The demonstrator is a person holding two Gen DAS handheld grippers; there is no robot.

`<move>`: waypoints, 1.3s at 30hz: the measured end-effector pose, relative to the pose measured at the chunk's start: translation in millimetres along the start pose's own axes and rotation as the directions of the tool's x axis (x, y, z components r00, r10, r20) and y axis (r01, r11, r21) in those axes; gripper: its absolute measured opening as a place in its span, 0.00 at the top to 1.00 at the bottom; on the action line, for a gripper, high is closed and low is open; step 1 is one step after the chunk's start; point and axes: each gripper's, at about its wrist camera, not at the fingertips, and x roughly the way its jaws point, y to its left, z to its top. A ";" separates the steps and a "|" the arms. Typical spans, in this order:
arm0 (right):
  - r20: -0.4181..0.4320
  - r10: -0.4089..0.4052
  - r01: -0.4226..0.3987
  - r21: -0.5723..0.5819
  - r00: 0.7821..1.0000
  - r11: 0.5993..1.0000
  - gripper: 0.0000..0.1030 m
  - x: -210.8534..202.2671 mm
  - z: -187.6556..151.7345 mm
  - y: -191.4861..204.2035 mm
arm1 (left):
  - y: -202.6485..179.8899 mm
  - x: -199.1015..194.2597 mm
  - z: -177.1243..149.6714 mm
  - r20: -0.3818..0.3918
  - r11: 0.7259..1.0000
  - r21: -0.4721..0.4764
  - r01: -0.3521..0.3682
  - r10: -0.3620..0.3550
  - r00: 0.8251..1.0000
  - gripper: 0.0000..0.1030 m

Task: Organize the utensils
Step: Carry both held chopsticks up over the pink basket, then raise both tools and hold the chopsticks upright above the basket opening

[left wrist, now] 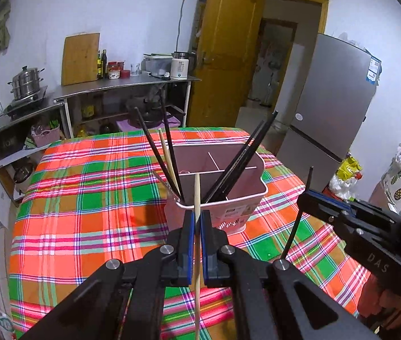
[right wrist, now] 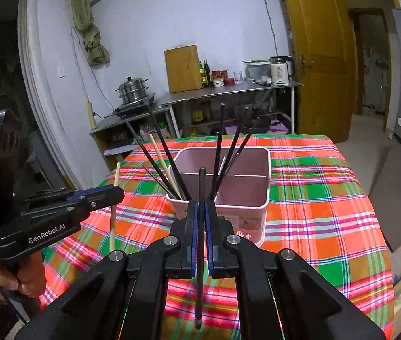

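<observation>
In the left wrist view, the left gripper (left wrist: 197, 219) sits low in the middle of the frame, clenched on a light wooden chopstick (left wrist: 197, 195) that stands almost straight up. Just behind it, in the middle, the pink holder (left wrist: 246, 198) rests on the checked counter (left wrist: 87, 198) with dark chopsticks (left wrist: 240, 158) leaning inside. At the right edge, the right gripper (left wrist: 304, 199) grasps a black chopstick (left wrist: 297, 221).

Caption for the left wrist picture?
Left gripper shut on a pale wooden chopstick before the pink utensil holder.
</observation>
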 end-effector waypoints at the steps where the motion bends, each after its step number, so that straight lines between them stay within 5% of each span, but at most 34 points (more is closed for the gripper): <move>1: 0.001 0.000 0.000 -0.002 1.000 1.000 0.95 -1.8 -1.0 0.4 | 1.0 -0.9 -2.9 -0.004 1.000 -0.004 0.000 0.000 1.000 0.96; 11: 0.013 -0.004 0.004 0.002 1.000 1.000 0.95 -22.3 -9.7 -3.5 | 9.5 -18.7 -34.9 -0.026 0.999 -0.037 0.001 -0.002 1.000 0.96; 16: 0.020 -0.008 0.008 0.011 1.000 1.000 0.95 -30.4 -12.1 -3.1 | 10.2 -23.0 -35.8 0.037 0.999 -0.040 0.000 0.002 0.999 0.96; 19: 0.020 -0.009 0.009 0.013 1.000 1.000 0.95 -32.7 -12.9 -2.8 | 10.8 -12.4 -33.7 0.099 0.999 -0.026 -0.041 0.043 0.994 0.96; 27: 0.018 -0.008 0.008 -0.010 1.000 1.000 0.95 -33.7 -14.3 4.1 | 20.4 8.6 -51.5 0.078 0.998 -0.056 -0.025 0.030 0.996 0.96; 39: 0.023 -0.006 0.006 -0.022 1.000 1.000 0.95 -37.1 -18.7 7.4 | 31.4 -40.6 -82.4 0.111 0.997 -0.073 -0.032 0.040 0.993 0.96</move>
